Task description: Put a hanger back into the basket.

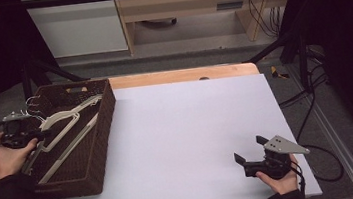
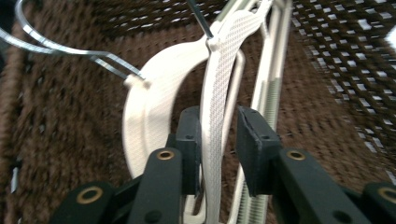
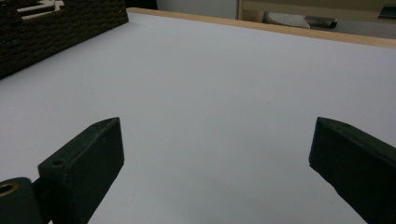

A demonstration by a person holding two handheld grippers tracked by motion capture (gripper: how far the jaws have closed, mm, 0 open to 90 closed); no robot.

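Observation:
Several cream plastic hangers (image 1: 69, 123) with metal hooks (image 1: 34, 103) lie in a dark brown wicker basket (image 1: 104, 138) at the table's left. My left gripper (image 1: 43, 136) reaches into the basket from its left side. In the left gripper view its jaws (image 2: 219, 114) straddle the textured arm of one hanger (image 2: 226, 65); the left pad lies against it and a gap shows at the right pad. My right gripper (image 1: 250, 148) rests near the table's front right, open wide (image 3: 217, 135), with nothing between its fingers.
The white table top (image 1: 187, 123) stretches from the basket to the right edge, with a wooden strip (image 1: 182, 75) along the back. Black frame posts and cables stand at the right. The basket's corner (image 3: 60, 28) sits far left in the right gripper view.

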